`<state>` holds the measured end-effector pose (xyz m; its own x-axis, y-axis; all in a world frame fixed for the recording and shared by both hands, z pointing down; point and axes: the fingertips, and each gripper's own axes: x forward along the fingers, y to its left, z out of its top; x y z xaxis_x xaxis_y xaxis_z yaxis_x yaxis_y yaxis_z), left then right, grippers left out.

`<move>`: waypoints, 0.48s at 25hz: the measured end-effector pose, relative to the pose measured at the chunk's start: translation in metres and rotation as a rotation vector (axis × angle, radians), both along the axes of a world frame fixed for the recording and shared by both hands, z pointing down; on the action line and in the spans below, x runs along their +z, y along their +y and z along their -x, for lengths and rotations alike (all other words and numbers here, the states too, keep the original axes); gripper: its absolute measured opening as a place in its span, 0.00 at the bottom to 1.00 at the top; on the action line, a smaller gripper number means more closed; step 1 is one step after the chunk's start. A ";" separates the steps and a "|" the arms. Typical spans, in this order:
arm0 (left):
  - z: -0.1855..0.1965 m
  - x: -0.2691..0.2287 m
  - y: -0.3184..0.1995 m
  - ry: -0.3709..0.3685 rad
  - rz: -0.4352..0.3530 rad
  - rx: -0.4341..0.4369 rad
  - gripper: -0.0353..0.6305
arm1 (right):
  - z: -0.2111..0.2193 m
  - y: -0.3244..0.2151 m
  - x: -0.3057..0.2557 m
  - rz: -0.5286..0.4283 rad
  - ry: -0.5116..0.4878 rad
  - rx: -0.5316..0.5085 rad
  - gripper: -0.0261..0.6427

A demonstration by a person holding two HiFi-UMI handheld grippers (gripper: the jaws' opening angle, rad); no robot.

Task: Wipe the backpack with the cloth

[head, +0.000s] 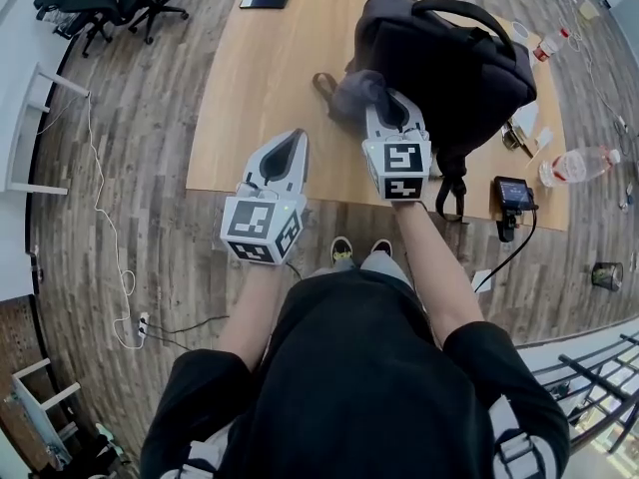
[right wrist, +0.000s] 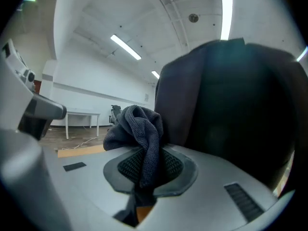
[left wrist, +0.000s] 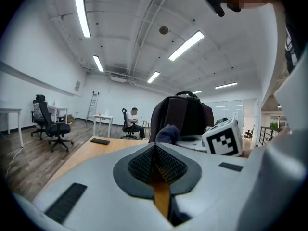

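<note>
A dark backpack (head: 449, 63) stands upright on the wooden table (head: 260, 98); it fills the right gripper view (right wrist: 231, 100) and shows ahead in the left gripper view (left wrist: 185, 114). My right gripper (head: 391, 108) is shut on a grey-blue cloth (head: 357, 93), which bunches up between the pads (right wrist: 139, 129) right against the backpack's left side. My left gripper (head: 288, 148) is shut and holds nothing, hovering over the table's near edge, left of the right gripper. The cloth (left wrist: 167, 134) peeks over the left gripper's jaws.
A black phone (head: 264, 1) lies at the table's far left. A plastic bottle (head: 577, 165), a small black device with a cable (head: 512, 196) and small items sit at the right of the table. Office chairs (head: 110, 3) stand far left; a person sits at a distant desk (left wrist: 132, 121).
</note>
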<state>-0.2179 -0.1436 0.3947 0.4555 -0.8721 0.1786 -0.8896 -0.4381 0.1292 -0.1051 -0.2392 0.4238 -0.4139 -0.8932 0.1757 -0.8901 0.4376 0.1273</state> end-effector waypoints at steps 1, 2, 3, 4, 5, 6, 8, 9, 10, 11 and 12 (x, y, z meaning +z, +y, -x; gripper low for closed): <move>0.002 -0.001 0.001 -0.002 0.001 -0.004 0.08 | 0.002 -0.001 0.018 0.048 0.003 0.003 0.11; 0.005 -0.001 0.001 -0.004 0.002 -0.008 0.08 | 0.004 -0.001 0.039 0.110 -0.001 0.008 0.11; 0.007 -0.001 0.002 -0.007 0.003 -0.012 0.08 | 0.004 -0.002 0.063 0.172 0.000 0.016 0.11; 0.009 -0.002 0.002 -0.010 0.004 -0.017 0.08 | 0.004 -0.002 0.084 0.219 0.011 0.024 0.11; 0.011 -0.002 0.003 -0.012 0.004 -0.021 0.08 | 0.005 -0.002 0.101 0.243 0.032 0.028 0.11; 0.013 -0.002 0.003 -0.012 0.005 -0.026 0.08 | 0.008 -0.002 0.112 0.250 0.060 0.025 0.11; 0.014 -0.001 0.003 -0.004 0.010 -0.027 0.08 | 0.015 -0.001 0.133 0.285 0.121 0.002 0.11; 0.013 -0.001 0.003 0.002 0.013 -0.020 0.08 | 0.017 0.000 0.149 0.327 0.149 -0.010 0.11; 0.010 0.000 0.002 0.005 0.015 -0.004 0.08 | 0.017 0.003 0.166 0.377 0.173 -0.012 0.11; 0.005 -0.001 0.001 0.002 0.017 0.019 0.08 | 0.014 0.006 0.184 0.426 0.189 -0.001 0.11; 0.000 -0.002 -0.001 -0.007 0.016 0.046 0.08 | 0.007 0.009 0.199 0.468 0.194 0.022 0.11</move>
